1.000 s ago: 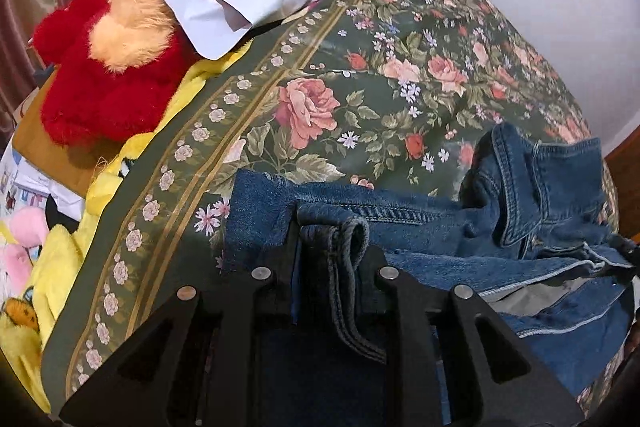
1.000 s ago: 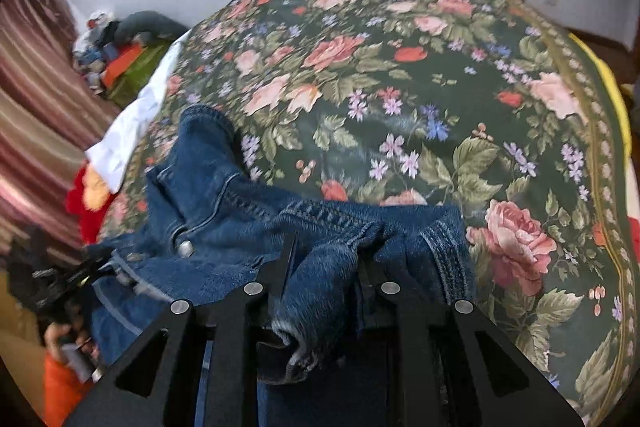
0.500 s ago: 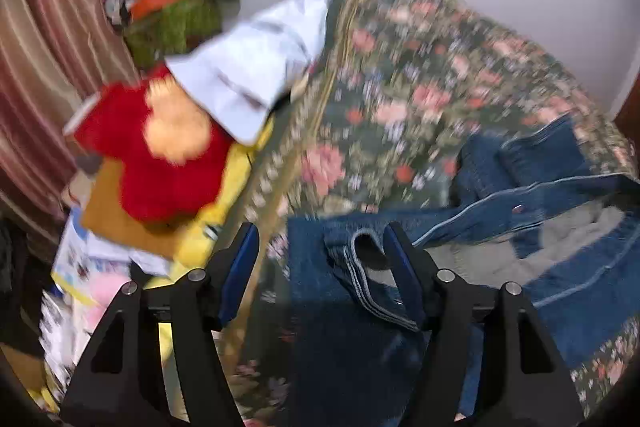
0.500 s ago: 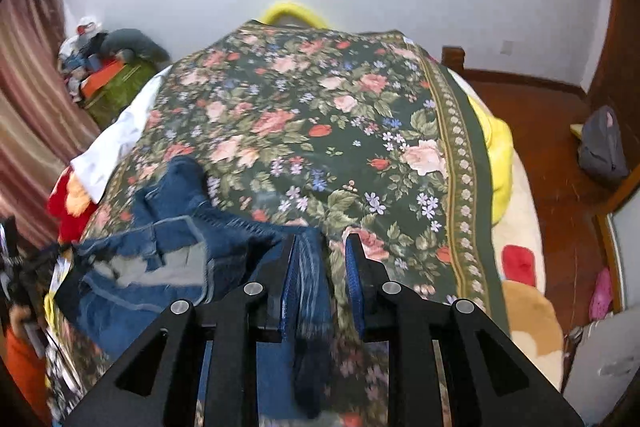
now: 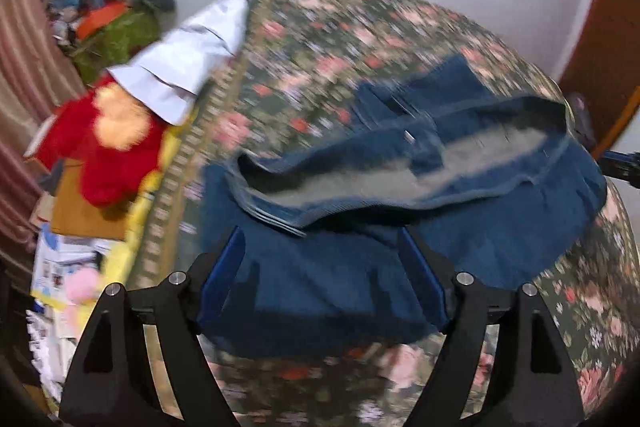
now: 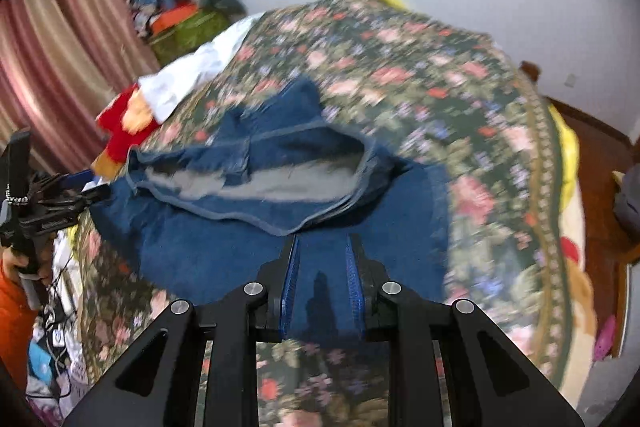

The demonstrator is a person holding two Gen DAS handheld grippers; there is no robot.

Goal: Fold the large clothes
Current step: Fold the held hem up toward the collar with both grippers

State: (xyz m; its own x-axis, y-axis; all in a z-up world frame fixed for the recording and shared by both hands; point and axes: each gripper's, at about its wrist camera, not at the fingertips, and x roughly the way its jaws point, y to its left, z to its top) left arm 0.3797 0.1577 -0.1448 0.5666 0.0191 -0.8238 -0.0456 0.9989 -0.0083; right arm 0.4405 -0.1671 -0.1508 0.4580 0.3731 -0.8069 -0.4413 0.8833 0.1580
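Note:
A blue denim jacket [image 5: 360, 235] with a grey lining lies on the floral bedspread [image 5: 320, 39], its near half folded over. It also shows in the right wrist view [image 6: 248, 227]. My left gripper [image 5: 322, 271] is wide open above the jacket's near left part and holds nothing. My right gripper [image 6: 322, 275] is partly open above the jacket's near right part, its blue pads apart, with nothing between them. The left gripper also shows at the left edge of the right wrist view [image 6: 72, 195]. Both views are blurred by motion.
A red plush toy [image 5: 108, 143] and a white cloth [image 5: 188, 67] lie at the bed's left edge. A pile of clothes [image 5: 116, 11] sits by the striped curtain [image 6: 60, 39]. Papers [image 5: 60, 267] lie on the floor at left. The wooden floor [image 6: 600, 155] lies right of the bed.
Both grippers have let go of the denim and risen back from the bed. The left one has opened wide, the right one partly. The jacket now lies folded over.

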